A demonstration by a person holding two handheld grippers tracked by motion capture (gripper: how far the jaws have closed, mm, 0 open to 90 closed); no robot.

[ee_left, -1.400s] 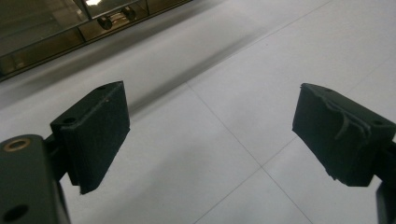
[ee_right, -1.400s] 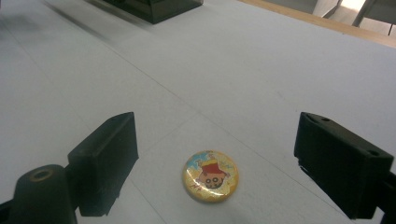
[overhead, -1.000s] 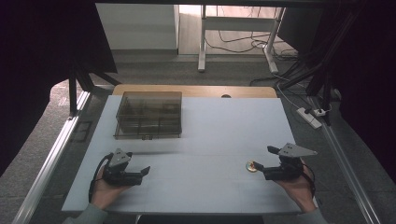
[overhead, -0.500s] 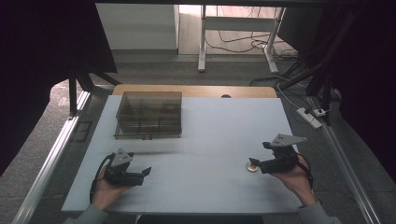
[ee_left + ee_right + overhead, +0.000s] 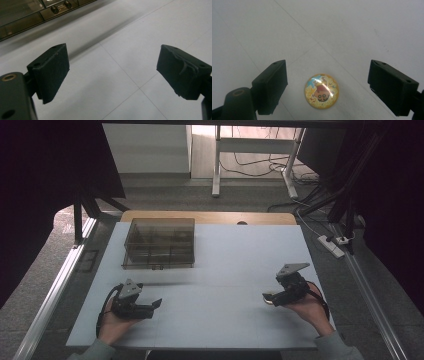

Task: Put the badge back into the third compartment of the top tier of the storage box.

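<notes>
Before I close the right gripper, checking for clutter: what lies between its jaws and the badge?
Nothing: bare white table on both sides of the badge between the open right gripper, seen in the right gripper view.

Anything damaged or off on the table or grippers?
One thing: the pad on the left gripper, on the jaw at the right of its own view, looks torn and peeling. The round badge lies flat between the right gripper's open jaws; nothing spilled.

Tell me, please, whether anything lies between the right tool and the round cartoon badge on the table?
Nothing visible does. The badge lies flat on the bare white table, between the open jaws of the right tool, which have just been closing and do not yet touch it.
</notes>
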